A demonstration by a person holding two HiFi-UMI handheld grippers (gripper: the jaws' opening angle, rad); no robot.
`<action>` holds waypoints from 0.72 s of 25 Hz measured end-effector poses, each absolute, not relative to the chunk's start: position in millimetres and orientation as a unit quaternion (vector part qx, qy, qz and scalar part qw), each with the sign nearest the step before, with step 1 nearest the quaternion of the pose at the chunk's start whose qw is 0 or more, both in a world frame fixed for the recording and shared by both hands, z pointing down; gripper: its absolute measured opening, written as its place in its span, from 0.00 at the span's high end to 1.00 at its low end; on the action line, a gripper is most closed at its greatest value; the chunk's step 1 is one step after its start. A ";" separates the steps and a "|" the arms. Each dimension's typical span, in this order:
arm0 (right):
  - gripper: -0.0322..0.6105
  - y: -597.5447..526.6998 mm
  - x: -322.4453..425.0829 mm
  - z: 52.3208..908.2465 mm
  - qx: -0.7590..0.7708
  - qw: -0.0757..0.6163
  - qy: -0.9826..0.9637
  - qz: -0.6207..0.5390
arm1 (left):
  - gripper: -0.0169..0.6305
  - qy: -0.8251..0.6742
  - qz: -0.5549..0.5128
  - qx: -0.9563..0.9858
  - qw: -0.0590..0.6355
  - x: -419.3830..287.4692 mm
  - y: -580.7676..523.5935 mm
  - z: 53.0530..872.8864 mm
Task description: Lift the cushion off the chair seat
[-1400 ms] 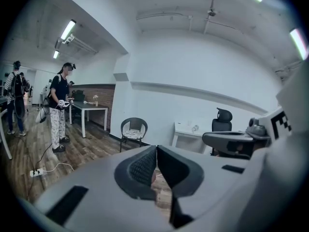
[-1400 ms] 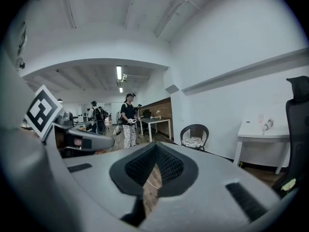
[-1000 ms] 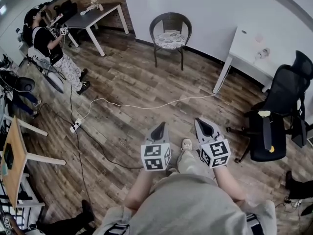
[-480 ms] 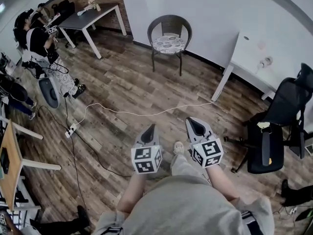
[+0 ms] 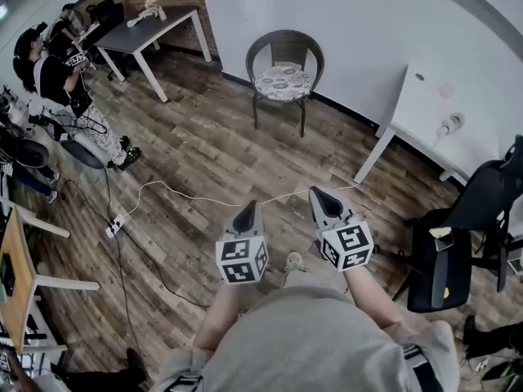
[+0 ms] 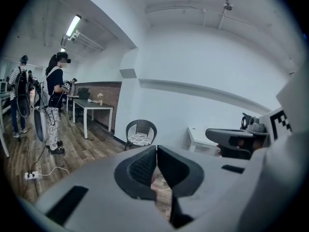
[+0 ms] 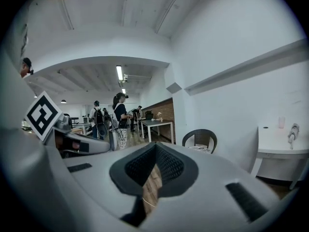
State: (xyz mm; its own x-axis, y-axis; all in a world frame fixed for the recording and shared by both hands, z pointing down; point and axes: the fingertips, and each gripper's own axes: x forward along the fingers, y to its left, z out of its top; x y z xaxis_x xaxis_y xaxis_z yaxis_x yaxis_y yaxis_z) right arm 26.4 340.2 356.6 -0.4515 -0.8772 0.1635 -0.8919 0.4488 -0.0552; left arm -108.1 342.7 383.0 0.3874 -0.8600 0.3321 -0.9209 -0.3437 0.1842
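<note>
Cushion (image 5: 283,81) lies on seat of chair (image 5: 285,41), 12 o'clock from you, well apart from both grippers. Your left gripper (image 5: 248,213) and right gripper (image 5: 326,203): jaws together, nothing between. Expect cushion light, soft, floppy. Pinch near rim at 5 and 7 o'clock.

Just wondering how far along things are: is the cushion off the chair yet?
No, the cushion lies on the seat of the chair.

left gripper (image 6: 157,149) — jaws are pressing together, gripping nothing | cushion (image 6: 139,139) is lying on chair (image 6: 140,127) ahead | person (image 6: 54,100) is standing at left
</note>
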 end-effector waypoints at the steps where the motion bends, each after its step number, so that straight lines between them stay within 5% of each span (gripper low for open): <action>1: 0.96 332.1 30.0 358.1 0.519 0.054 -0.850 0.070 | 0.96 -0.549 0.090 0.813 0.172 -105.2 336.2 383.6; 18: 0.96 212.8 68.9 364.2 0.480 0.050 -0.874 0.053 | 0.96 -0.588 0.079 0.784 0.181 -69.2 228.7 385.4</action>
